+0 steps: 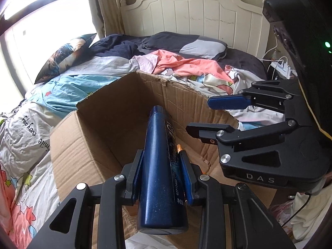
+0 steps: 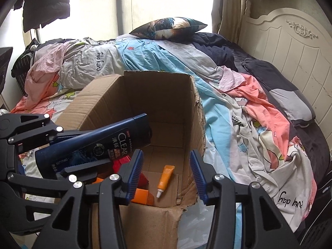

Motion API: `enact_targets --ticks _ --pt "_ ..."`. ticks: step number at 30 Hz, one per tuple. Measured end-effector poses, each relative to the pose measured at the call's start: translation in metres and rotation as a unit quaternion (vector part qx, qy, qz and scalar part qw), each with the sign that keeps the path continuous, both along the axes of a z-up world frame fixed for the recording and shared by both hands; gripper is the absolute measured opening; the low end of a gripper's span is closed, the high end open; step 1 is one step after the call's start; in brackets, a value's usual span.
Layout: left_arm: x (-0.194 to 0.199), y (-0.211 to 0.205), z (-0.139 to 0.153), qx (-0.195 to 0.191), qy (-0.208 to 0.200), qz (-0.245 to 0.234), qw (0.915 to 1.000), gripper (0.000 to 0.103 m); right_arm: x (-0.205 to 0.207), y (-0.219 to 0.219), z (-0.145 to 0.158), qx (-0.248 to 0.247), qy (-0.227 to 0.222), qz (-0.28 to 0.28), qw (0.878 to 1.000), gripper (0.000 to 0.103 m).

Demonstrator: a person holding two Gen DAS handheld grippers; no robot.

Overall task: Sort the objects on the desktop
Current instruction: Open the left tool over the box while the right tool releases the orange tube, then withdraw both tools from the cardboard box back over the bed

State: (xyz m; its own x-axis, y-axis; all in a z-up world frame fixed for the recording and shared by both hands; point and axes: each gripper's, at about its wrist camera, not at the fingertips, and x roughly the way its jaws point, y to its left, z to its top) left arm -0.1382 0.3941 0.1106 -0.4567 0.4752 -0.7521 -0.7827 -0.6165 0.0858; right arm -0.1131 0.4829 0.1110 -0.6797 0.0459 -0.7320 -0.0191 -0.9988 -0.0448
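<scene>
Over the box [image 2: 166, 108], left tool [image 1: 161, 178] grips bottle [image 1: 159, 166] – base cropped; right tool [image 2: 167, 174] open.

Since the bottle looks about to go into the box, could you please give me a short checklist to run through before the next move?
1. Left gripper clamped on the blue shampoo bottle: ok, pads press both its sides.
2. Bottle over the opening of the cardboard box: ok, its cap end hangs above the open top.
3. Right gripper empty: ok, fingers apart with nothing between them.
4. Landing spot free: ok, bare cardboard shows beyond the orange tube on the box floor.
5. Right gripper clear of the bottle's path: cannot tell, it hovers close beside the bottle.
</scene>
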Motion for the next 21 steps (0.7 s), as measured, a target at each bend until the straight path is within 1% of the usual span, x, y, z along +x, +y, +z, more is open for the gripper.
enact_targets --ticks 3,4,5,7,8,10,13,17,21 --pt "-0.001 -0.003 0.002 0.009 0.004 0.013 0.9999 0.044 0.002 0.001 0.002 -0.001 0.008 -0.003 1.000 0.044" --pt "-0.001 -0.005 0.003 0.012 0.013 0.026 0.9995 0.056 0.003 0.003 0.003 -0.003 0.012 -0.007 1.000 0.044" --pt "-0.001 -0.007 0.005 0.014 0.020 0.039 0.9989 0.071 0.004 0.004 0.003 -0.001 0.015 -0.013 1.000 0.044" --pt "-0.002 -0.011 0.008 0.021 0.025 0.058 0.9978 0.086 0.005 0.006 0.005 -0.003 0.019 -0.017 1.000 0.044" --pt "-0.002 -0.014 0.010 0.029 0.020 0.059 0.9976 0.091 0.006 0.007 0.005 -0.006 0.020 -0.018 1.000 0.045" --pt "-0.004 -0.020 0.013 0.047 0.005 0.060 0.9971 0.099 0.006 0.008 0.006 -0.013 0.021 -0.016 1.000 0.048" --pt "-0.003 -0.027 0.014 0.057 0.001 0.073 0.9957 0.103 0.007 0.003 0.006 -0.005 0.021 -0.014 1.000 0.050" --pt "0.001 -0.033 0.009 0.042 0.009 0.081 0.9958 0.103 0.011 -0.004 0.007 -0.003 0.023 -0.007 1.000 0.050" --pt "0.011 -0.040 0.009 0.023 0.027 0.082 0.9960 0.103 0.015 -0.011 0.008 0.001 0.023 -0.004 1.000 0.051"
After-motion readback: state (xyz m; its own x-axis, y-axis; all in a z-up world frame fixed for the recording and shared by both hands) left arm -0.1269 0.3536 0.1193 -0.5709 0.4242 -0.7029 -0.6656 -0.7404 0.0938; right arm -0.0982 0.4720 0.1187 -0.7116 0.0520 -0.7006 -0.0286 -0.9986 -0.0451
